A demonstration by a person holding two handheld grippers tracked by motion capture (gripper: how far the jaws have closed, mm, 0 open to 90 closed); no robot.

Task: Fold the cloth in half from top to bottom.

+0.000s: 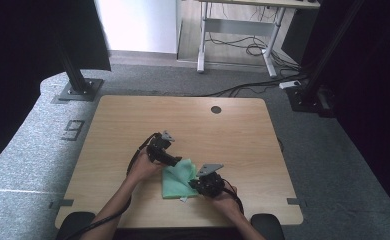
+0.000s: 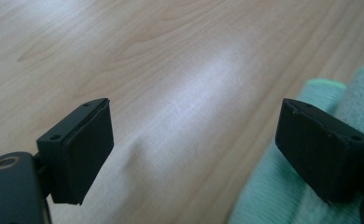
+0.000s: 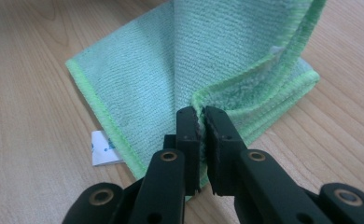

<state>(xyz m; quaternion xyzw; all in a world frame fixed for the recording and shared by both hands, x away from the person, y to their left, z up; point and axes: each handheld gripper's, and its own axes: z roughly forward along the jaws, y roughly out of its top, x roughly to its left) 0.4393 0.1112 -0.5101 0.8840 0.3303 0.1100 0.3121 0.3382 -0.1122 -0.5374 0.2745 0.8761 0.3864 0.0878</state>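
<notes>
Looking down from the high view, we see a green cloth (image 1: 179, 179) lying folded on the wooden surface (image 1: 233, 135), near the person's edge and between the two hands; the left tool (image 1: 177, 161) sits at the cloth's upper left corner, held by the left hand (image 1: 144, 167), while the right tool (image 1: 197, 184) sits at the cloth's right side, held by the right hand (image 1: 224, 196); in the left gripper view we find the left tool's jaws standing wide apart with nothing between them, bare wood showing in the gap, and the cloth (image 2: 311, 186) running beneath and beside the right-hand jaw; whether that jaw touches the fabric we cannot tell; in the right gripper view the right tool (image 3: 202, 122) has its jaws pressed together on a raised fold of the cloth (image 3: 171, 60), pinching the stitched yellow-green hem so that the fabric lifts up from the surface in a ridge; a small white label (image 3: 103, 148) pokes out from under the cloth's near edge, flat on the wood; the rest of the cloth lies spread behind the pinched fold.
</notes>
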